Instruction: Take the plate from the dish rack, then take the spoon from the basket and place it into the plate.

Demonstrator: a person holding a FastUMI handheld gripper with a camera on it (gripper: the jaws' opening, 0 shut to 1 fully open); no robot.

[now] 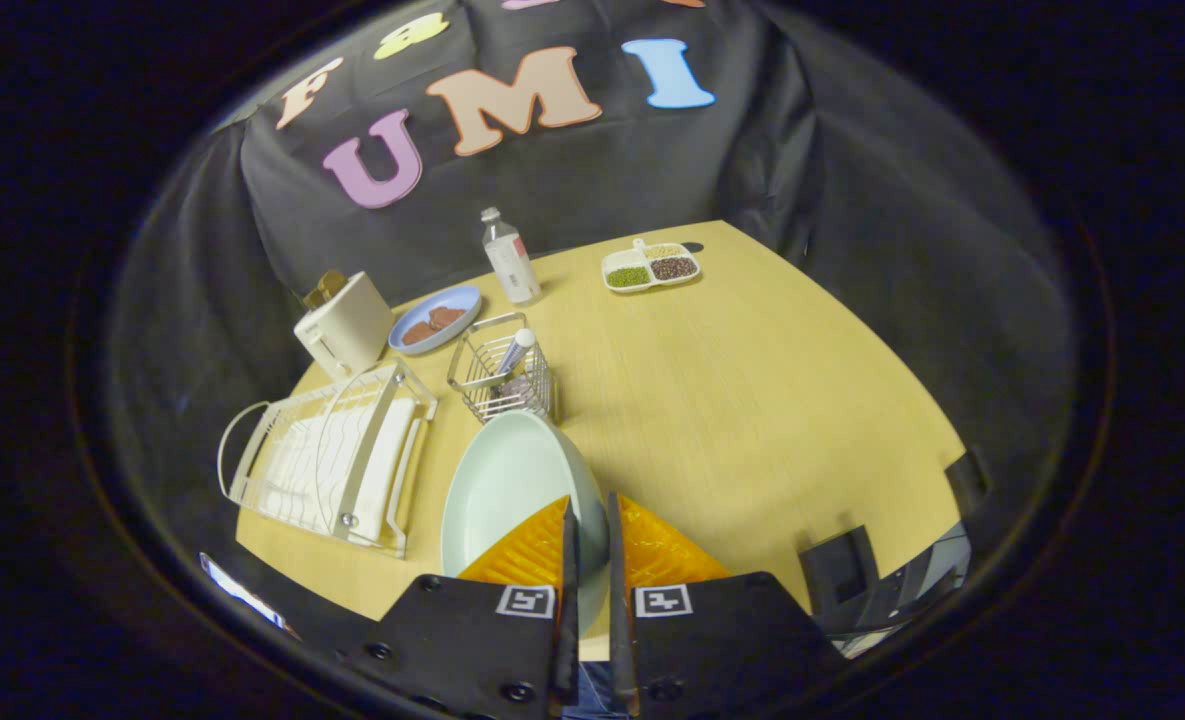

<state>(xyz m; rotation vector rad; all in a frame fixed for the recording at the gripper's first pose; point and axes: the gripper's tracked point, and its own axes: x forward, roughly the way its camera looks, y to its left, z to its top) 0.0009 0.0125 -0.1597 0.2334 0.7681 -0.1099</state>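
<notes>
A pale green plate (507,485) hangs tilted above the wooden table (752,400), its right rim clamped between my two orange fingers (532,550). My gripper (589,505) is shut on that rim. Just beyond the plate stands a small wire basket (500,370) with a white-handled spoon (515,352) leaning upright in it. To the left of the plate lies the white wire dish rack (327,455), with no dishes in it.
A white toaster (344,322) stands behind the rack. A blue plate with brown pieces (434,319), a water bottle (510,256) and a divided dish of beans (650,265) sit farther back. Dark chairs (852,575) stand at the table's near right edge.
</notes>
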